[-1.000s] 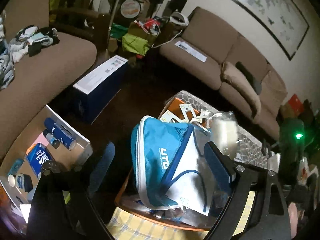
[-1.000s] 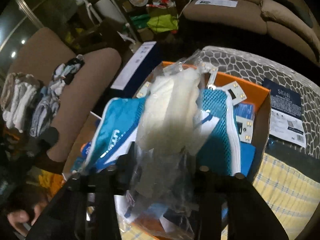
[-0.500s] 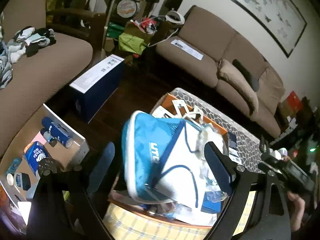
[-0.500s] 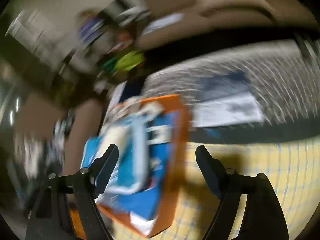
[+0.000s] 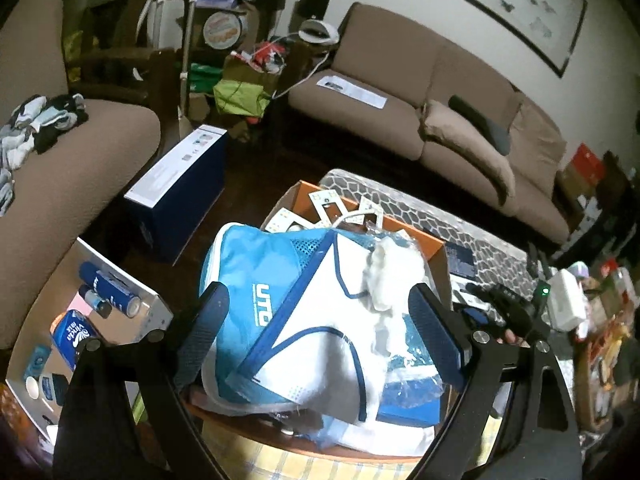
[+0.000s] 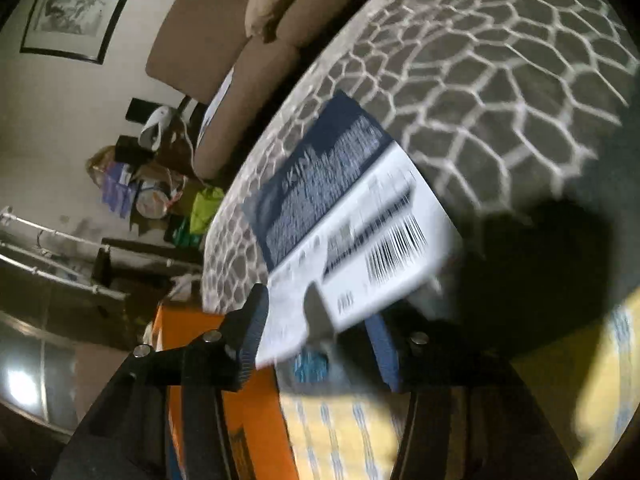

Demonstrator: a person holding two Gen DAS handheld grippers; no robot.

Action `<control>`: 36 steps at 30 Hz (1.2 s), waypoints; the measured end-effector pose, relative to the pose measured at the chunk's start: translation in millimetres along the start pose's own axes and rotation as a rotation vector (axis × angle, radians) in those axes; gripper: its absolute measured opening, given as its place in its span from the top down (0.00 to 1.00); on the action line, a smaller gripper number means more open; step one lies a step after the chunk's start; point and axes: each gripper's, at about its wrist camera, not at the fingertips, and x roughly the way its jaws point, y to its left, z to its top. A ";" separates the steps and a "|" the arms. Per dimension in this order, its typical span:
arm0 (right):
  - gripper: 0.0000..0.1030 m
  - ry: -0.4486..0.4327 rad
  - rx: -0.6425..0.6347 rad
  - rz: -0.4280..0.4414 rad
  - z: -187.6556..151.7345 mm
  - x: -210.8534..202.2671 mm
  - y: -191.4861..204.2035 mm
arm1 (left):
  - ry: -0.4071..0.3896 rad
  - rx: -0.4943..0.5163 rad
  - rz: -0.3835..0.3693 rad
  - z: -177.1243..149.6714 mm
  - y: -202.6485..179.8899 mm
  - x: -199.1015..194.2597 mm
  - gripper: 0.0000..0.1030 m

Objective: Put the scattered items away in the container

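Note:
An orange box (image 5: pixel 434 246) on the table holds a blue and white bag (image 5: pixel 280 304), with a clear packet of white wadding (image 5: pixel 392 276) lying on top of it. My left gripper (image 5: pixel 320 332) hovers open over the bag, a finger on each side, touching nothing. Beyond the box, my right gripper (image 6: pixel 318 340) is low over the patterned table cover (image 6: pixel 500 80). Its jaws are closing, and the near corner of a flat navy and white package (image 6: pixel 352 216) with a barcode lies between them. The blur hides whether the pads press on it.
The orange box's side (image 6: pixel 248 432) is just left of my right gripper. A yellow checked cloth (image 6: pixel 360 432) covers the near table. On the floor stand a long navy box (image 5: pixel 176 196) and a tray of blue cans (image 5: pixel 104 292). Brown sofas (image 5: pixel 380 120) ring the room.
My right gripper let go of the packet of wadding, which now lies on the bag. It swung right and down, rolling, to the flat package. The left gripper drifted slightly.

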 end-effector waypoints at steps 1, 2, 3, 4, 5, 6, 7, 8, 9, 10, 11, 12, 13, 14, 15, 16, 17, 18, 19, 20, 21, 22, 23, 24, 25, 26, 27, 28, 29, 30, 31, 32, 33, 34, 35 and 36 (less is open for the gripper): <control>0.54 -0.022 0.023 -0.010 5.9 7.0 -2.7 | 0.005 -0.010 -0.005 0.6 0.6 1.7 0.12; 0.82 -0.027 0.046 -0.001 9.7 11.1 -6.3 | 0.009 -0.013 -0.008 1.0 1.5 3.0 0.12; 0.92 -0.013 0.053 -0.001 11.1 14.8 -7.3 | 0.013 -0.015 -0.010 0.9 1.6 3.9 0.12; 0.93 0.022 0.055 0.021 13.0 18.8 -9.6 | 0.015 -0.011 -0.008 0.4 0.7 4.7 0.12; 0.94 0.037 0.047 0.043 12.2 17.4 -10.4 | 0.012 0.000 -0.005 -0.1 -1.1 4.7 0.12; 0.95 0.045 0.010 0.049 10.2 9.3 -9.4 | 0.010 0.010 -0.003 -0.5 -2.5 4.5 0.12; 0.96 0.056 -0.026 0.052 8.1 0.8 -8.7 | 0.006 0.021 0.000 -0.4 -4.6 4.0 0.12; 0.97 0.066 -0.046 0.057 5.1 -6.9 -8.0 | 0.004 0.029 -0.001 -0.6 -6.5 3.4 0.12; 0.97 0.098 -0.077 0.058 1.5 -20.7 -8.7 | 0.002 0.032 -0.008 -0.8 -8.4 2.2 0.12; 0.97 0.122 -0.091 0.060 -1.3 -31.2 -9.7 | 0.003 0.033 -0.021 -1.9 -10.8 0.7 0.12; 0.97 0.148 -0.101 0.062 -5.0 -42.8 -11.9 | 0.004 0.033 -0.035 -3.4 -13.5 -1.5 0.12; 0.97 0.187 -0.100 0.063 -9.1 -55.2 -14.3 | 0.000 0.034 -0.056 -6.5 -17.2 -5.8 0.12; 0.97 0.261 -0.115 0.068 -14.1 -69.4 -16.8 | -0.006 0.037 -0.070 -8.9 -20.1 -9.4 0.12; 0.97 0.292 -0.135 0.048 -20.8 -89.1 -16.8 | -0.012 0.048 -0.091 -13.1 -24.6 -14.1 0.12; 0.97 0.318 -0.172 0.010 -27.7 -105.4 -14.3 | -0.013 0.060 -0.102 -17.2 -29.5 -18.3 0.12; 0.97 0.361 -0.211 -0.019 -35.3 -119.6 -15.0 | -0.011 0.069 -0.111 -21.6 -34.0 -22.1 0.12; 0.97 0.423 -0.255 -0.034 -50.1 -135.5 -11.1 | -0.008 0.073 -0.122 -25.8 -39.2 -25.3 0.12; 0.97 0.475 -0.293 -0.030 -65.4 -150.1 -7.3 | 0.000 0.076 -0.143 -31.6 -45.0 -29.0 0.12; 0.96 0.500 -0.333 -0.033 -79.0 -163.6 -4.3 | 0.010 0.081 -0.162 -37.0 -51.2 -32.2 0.12; 0.96 0.491 -0.376 -0.046 -91.1 -179.4 -1.9 | 0.014 0.087 -0.176 -40.9 -56.3 -34.8 0.12; 0.95 0.459 -0.406 -0.060 -101.9 -196.5 -1.3 | 0.012 0.106 -0.191 -49.1 -65.0 -40.4 0.12; 0.95 0.437 -0.406 -0.063 -111.7 -211.4 -5.4 | -0.007 0.123 -0.170 -56.5 -72.4 -46.2 0.12; 0.95 0.428 -0.388 -0.057 -117.4 -220.0 -12.9 | -0.030 0.136 -0.145 -62.9 -78.0 -51.8 0.12; 0.95 0.413 -0.368 -0.053 -120.7 -226.6 -19.0 | -0.055 0.159 -0.113 -73.0 -86.4 -58.5 0.12; 0.95 0.406 -0.362 -0.058 -121.9 -229.0 -22.8 | -0.059 0.176 -0.105 -79.8 -92.0 -61.7 0.12; 0.95 0.395 -0.354 -0.072 -123.2 -230.9 -28.1 | -0.049 0.198 -0.109 -87.3 -97.7 -63.1 0.12; 0.95 0.392 -0.352 -0.082 -123.3 -230.9 -31.8 | -0.020 0.226 -0.125 -96.4 -104.8 -62.4 0.12; 0.95 0.394 -0.358 -0.098 -125.0 -229.6 -36.0 | 0.004 0.249 -0.131 -102.6 -109.3 -61.1 0.12; 0.94 0.398 -0.367 -0.121 -126.9 -226.8 -38.5 | 0.017 0.264 -0.128 -106.9 -111.1 -60.5 0.12; 0.94 0.402 -0.374 -0.146 -130.1 -226.1 -41.1 | 0.030 0.290 -0.114 -112.4 -114.9 -58.8 0.12; 0.94 0.406 -0.390 -0.192 -130.4 -221.0 -42.1 | 0.031 0.310 -0.101 -116.1 -117.7 -58.3 0.12; 0.94 0.399 -0.403 -0.223 -127.7 -217.3 -40.8 | 0.030 0.326 -0.090 -119.3 -120.8 -59.1 0.12; 0.94 0.393 -0.412 -0.235 -130.0 -226.7 -44.9 | 0.029 0.341 -0.078 -121.3 -122.6 -59.3 0.12; 0.93 0.385 -0.416 -0.244 -127.2 -224.6 -42.7 | 0.028 0.351 -0.068 -123.1 -124.7 -60.0 0.12; 0.86 0.378 -0.419 -0.244 -125.1 -220.6 -39.8 | 0.029 0.355 -0.060 -123.6 -125.8 -60.4 0.12; 0.81 0.373 -0.422 -0.244 -124.0 -220.1 -39.0 | 0.030 0.356 -0.060 -124.3 -126.3 -60.8 0.12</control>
